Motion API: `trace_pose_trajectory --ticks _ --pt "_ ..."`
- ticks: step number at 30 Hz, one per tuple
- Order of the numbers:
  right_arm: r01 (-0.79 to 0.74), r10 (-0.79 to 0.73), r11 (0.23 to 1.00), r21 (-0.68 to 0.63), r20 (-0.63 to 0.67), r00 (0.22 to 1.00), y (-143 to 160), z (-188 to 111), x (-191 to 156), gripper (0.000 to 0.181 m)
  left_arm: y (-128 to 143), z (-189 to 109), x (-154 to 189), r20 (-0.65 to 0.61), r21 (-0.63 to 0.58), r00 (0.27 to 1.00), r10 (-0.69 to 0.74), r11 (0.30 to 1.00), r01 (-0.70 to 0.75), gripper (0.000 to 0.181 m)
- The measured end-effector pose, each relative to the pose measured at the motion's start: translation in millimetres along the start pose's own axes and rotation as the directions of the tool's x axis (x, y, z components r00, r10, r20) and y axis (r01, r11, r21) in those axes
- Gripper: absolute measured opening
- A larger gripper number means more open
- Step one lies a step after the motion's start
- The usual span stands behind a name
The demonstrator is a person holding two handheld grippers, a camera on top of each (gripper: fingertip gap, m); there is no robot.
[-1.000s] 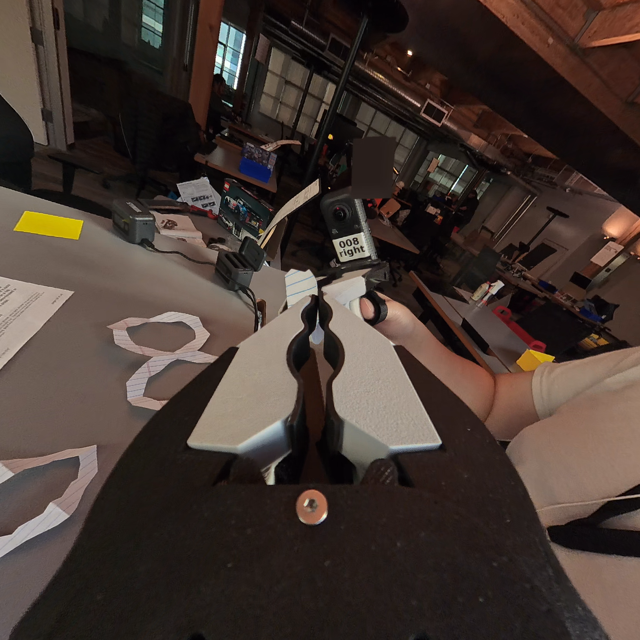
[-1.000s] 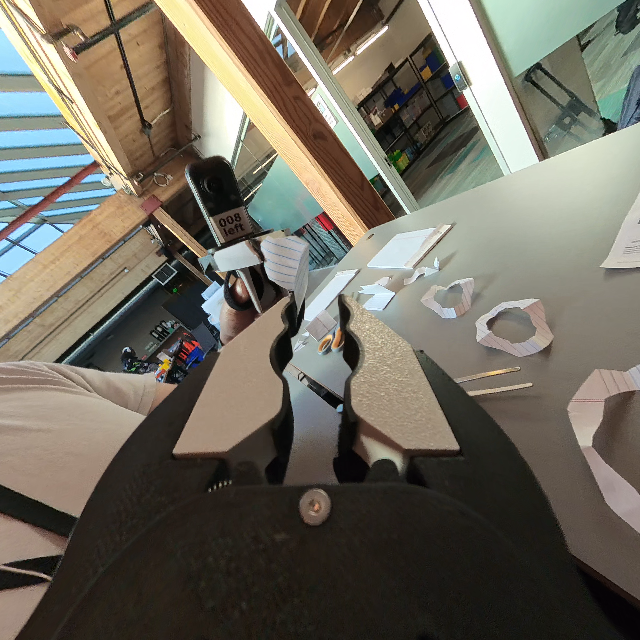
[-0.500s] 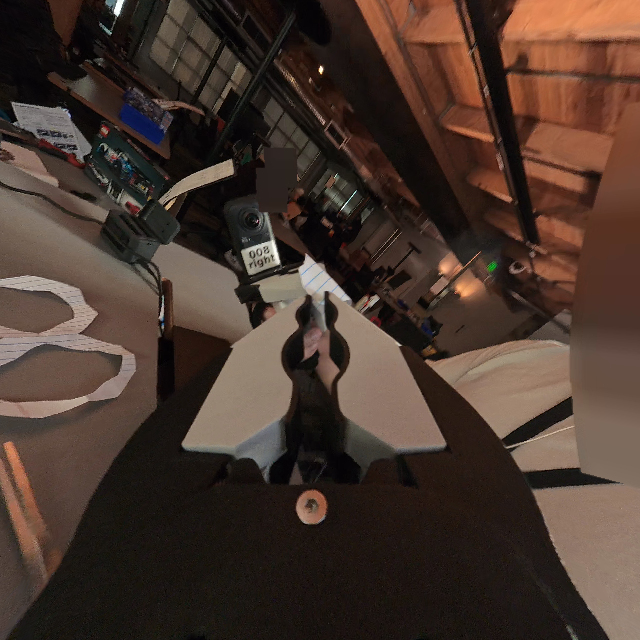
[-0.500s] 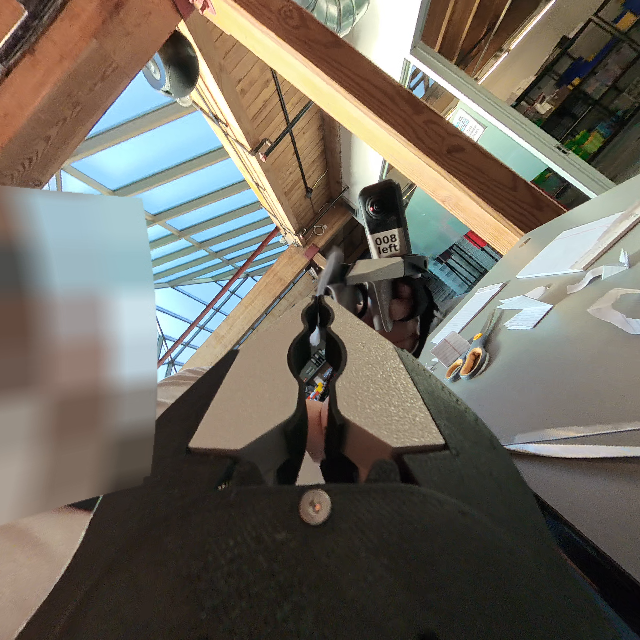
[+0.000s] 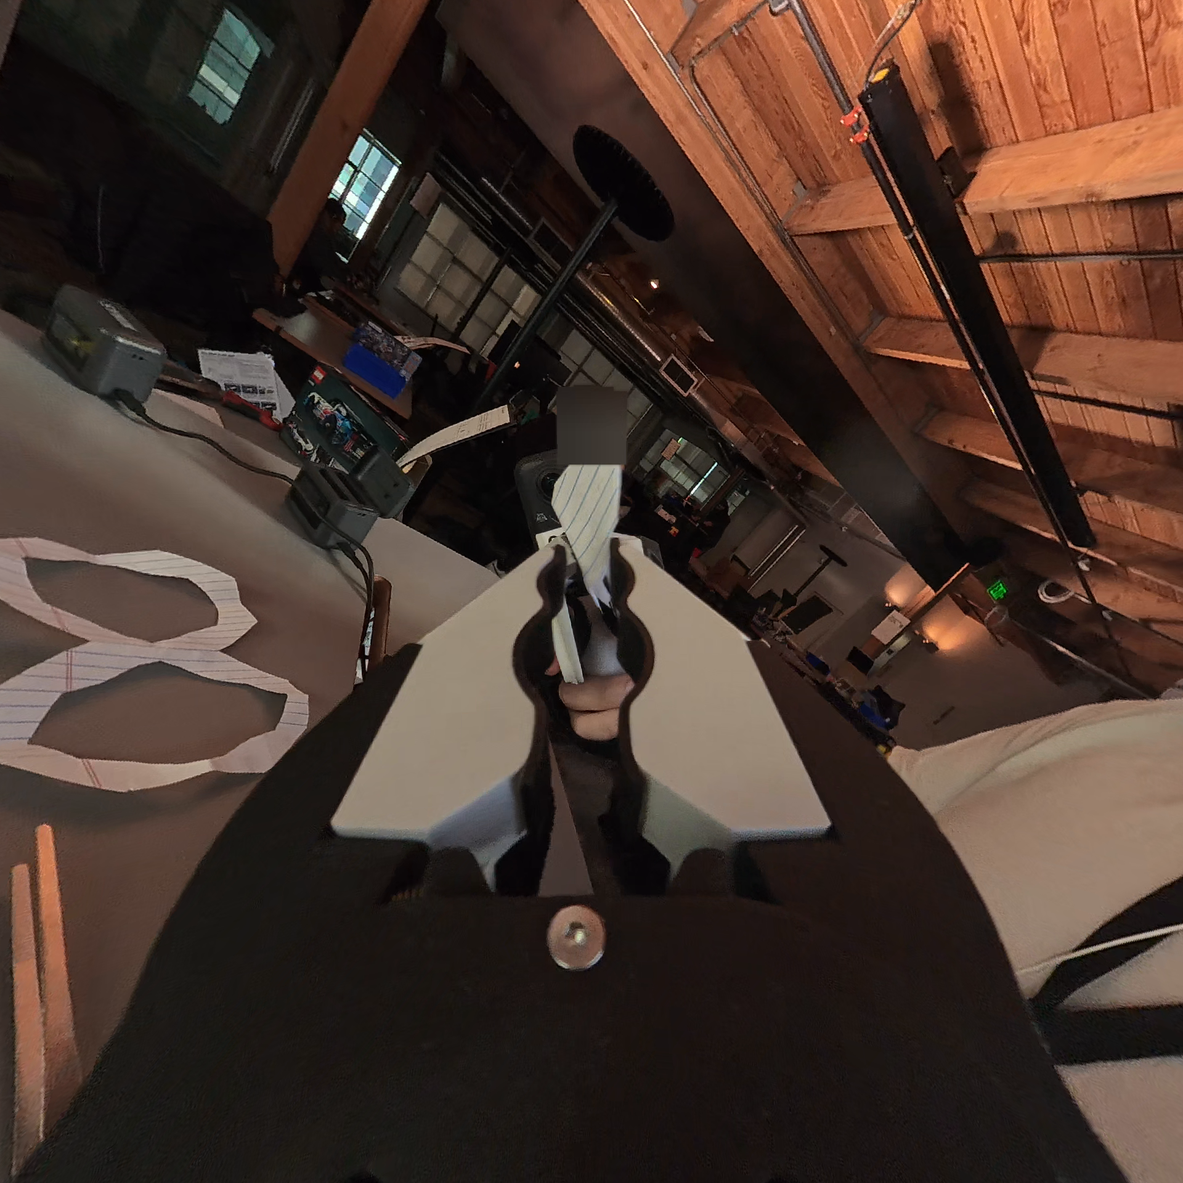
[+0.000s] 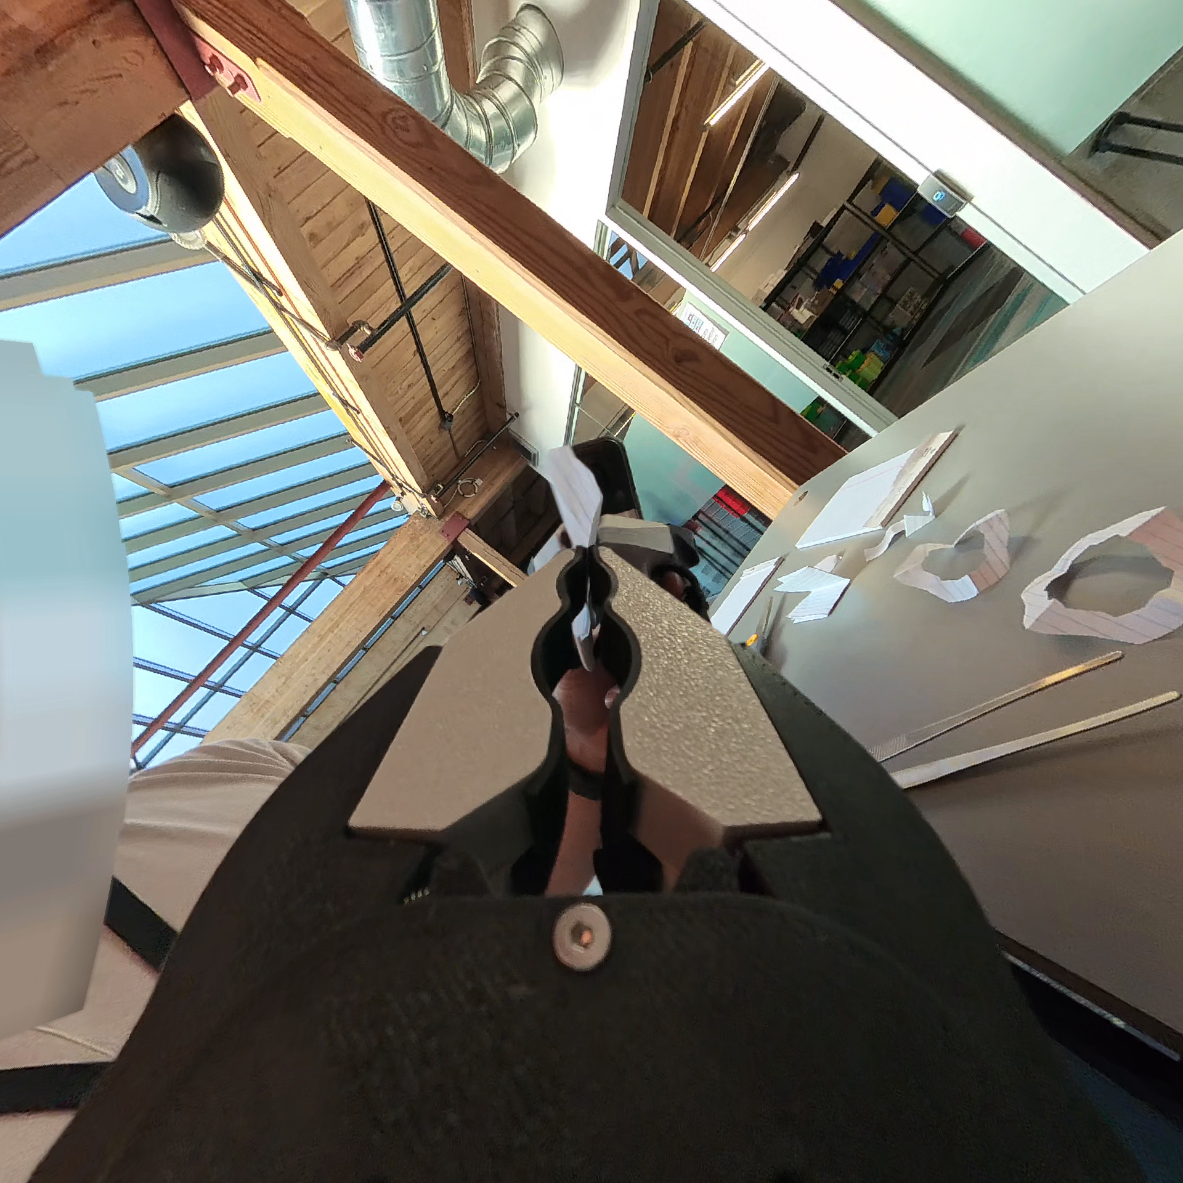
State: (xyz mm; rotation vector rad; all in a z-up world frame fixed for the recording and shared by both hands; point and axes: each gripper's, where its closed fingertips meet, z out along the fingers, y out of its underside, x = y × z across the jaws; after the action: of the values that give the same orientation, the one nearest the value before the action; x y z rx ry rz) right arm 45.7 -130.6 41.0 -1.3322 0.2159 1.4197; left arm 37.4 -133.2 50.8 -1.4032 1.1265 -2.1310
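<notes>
While under beams [image 6: 512, 256], left claw [image 5: 586, 552], right claw [image 6: 586, 555] tight on paper [image 5: 586, 506] beside table [image 5: 96, 467].

Left tongs [image 5: 587, 550] and right tongs [image 6: 587, 555] both closed, raised, tip to tip.

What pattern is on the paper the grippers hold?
White paper with thin blue lines; left wrist view.

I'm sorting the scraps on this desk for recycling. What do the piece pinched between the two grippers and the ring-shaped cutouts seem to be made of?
The pinched piece looks like thin lined notebook paper: matte white with blue rules, folded at the left gripper and right gripper. The ring-shaped cutouts look like the same ruled paper, with rough cut edges and creases.
</notes>
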Motion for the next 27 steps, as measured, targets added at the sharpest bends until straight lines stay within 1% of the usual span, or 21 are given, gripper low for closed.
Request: trace_pose_trajectory --ticks 1,3,4,5,6,9,11,12,13,14,15,16,17,18,19,21,22,23,25,27 --pt "0.032 -0.032 0.999 -0.01 0.0 0.999 4 -1 -2 0.0 3 -1 1 0.0 -0.025 1.0 0.026 0.999 -0.026 0.0" --pt "0.092 -0.093 0.993 -0.071 -0.004 0.996 18 -5 -4 0.0 12 -3 1 0.007 -0.088 0.999 0.044 0.995 -0.043 0.0" --pt "0.126 -0.13 0.987 -0.103 -0.031 0.991 23 -7 -1 0.004 16 -5 2 0.004 -0.113 0.999 0.033 0.993 -0.032 0.0" --pt "0.164 -0.175 0.978 -0.131 -0.078 0.981 26 -9 4 0.014 19 -6 3 -0.005 -0.129 1.0 0.016 0.992 -0.016 0.0" --pt "0.202 -0.222 0.966 -0.16 -0.125 0.967 28 -12 10 0.021 22 -7 4 -0.012 -0.144 1.0 -0.001 0.99 -0.001 0.0" --pt "0.308 -0.36 0.918 -0.249 -0.204 0.91 27 -16 15 0.029 35 -8 4 -0.014 -0.217 1.0 -0.011 0.976 0.008 0.0" --pt "0.368 -0.44 0.878 -0.306 -0.213 0.873 28 -16 14 0.028 41 -8 10 -0.044 -0.262 0.999 -0.025 0.965 0.013 0.0" --pt "0.379 -0.457 0.86 -0.341 -0.183 0.871 33 -16 10 0.02 42 -8 12 -0.055 -0.271 0.998 -0.039 0.962 0.023 0.0" --pt "0.373 -0.45 0.848 -0.377 -0.142 0.882 40 -16 6 0.005 41 -8 13 -0.059 -0.267 0.997 -0.049 0.963 0.031 0.0" --pt "0.364 -0.439 0.849 -0.383 -0.127 0.89 41 -16 3 0.001 40 -9 11 -0.048 -0.255 0.998 -0.047 0.966 0.033 0.0" --pt "0.358 -0.423 0.865 -0.352 -0.129 0.897 37 -16 1 0.0 39 -10 7 -0.023 -0.239 0.999 -0.037 0.97 0.031 0.0" --pt "0.346 -0.4 0.884 -0.313 -0.128 0.908 33 -16 -1 0.0 40 -11 4 -0.001 -0.228 0.999 -0.034 0.973 0.033 0.011" --pt "0.328 -0.371 0.902 -0.279 -0.115 0.921 30 -17 -4 0.0 43 -12 3 0.009 -0.229 0.999 -0.043 0.972 0.044 0.029" --pt "0.309 -0.344 0.915 -0.258 -0.103 0.933 30 -18 -5 0.0 47 -13 4 0.005 -0.238 0.998 -0.058 0.97 0.057 0.039" --pt "0.294 -0.327 0.922 -0.252 -0.1 0.94 32 -19 -3 0.0 52 -13 6 -0.005 -0.243 0.997 -0.074 0.968 0.07 0.041" --pt "0.276 -0.308 0.926 -0.258 -0.094 0.947 39 -20 0 0.0 58 -12 8 -0.024 -0.232 0.993 -0.113 0.967 0.105 0.04" --pt "0.271 -0.3 0.927 -0.259 -0.078 0.951 43 -20 0 0.0 60 -11 10 -0.04 -0.225 0.99 -0.137 0.966 0.125 0.036" --pt "0.266 -0.29 0.929 -0.256 -0.058 0.955 45 -19 -2 0.0 61 -10 11 -0.055 -0.217 0.986 -0.155 0.966 0.14 0.027" --pt "0.256 -0.27 0.938 -0.233 -0.03 0.962 46 -19 -6 0.0 60 -10 15 -0.099 -0.195 0.98 -0.171 0.969 0.149 0.0" --pt "0.228 -0.238 0.951 -0.211 -0.019 0.971 45 -20 -6 0.0 59 -9 16 -0.111 -0.182 0.978 -0.177 0.971 0.155 0.0"
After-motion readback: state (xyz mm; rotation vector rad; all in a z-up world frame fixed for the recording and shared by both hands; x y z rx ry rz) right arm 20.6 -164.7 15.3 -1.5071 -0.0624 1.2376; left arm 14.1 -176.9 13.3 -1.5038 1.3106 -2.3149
